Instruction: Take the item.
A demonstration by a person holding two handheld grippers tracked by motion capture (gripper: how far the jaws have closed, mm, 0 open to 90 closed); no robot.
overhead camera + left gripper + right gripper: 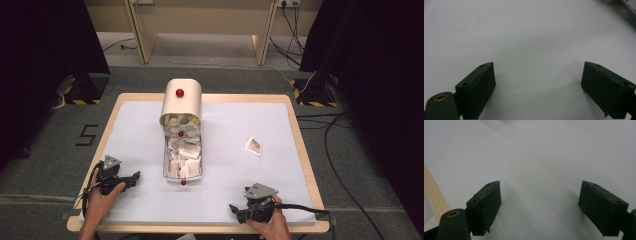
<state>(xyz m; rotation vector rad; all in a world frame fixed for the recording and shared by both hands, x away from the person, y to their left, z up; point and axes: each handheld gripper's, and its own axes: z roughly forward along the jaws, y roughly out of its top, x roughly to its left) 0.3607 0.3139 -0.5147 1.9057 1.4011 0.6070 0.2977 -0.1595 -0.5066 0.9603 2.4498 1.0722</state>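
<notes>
We see the cream bread-bin-shaped box (181,101) at the table's centre toward 12 o'clock, its drawer (183,159) pulled out toward us and full of sachets. One sachet (253,146) lies alone on the white sheet (230,165), at about 3 o'clock from the drawer and well apart from it. Our left gripper (134,177) rests at 8 o'clock of the drawer, jaws spread wide with nothing between them; our right gripper (234,209) sits at 5 o'clock, likewise wide and empty. We judge the work barely begun: the stray sachet lies untouched, and the drawer stands open.
</notes>
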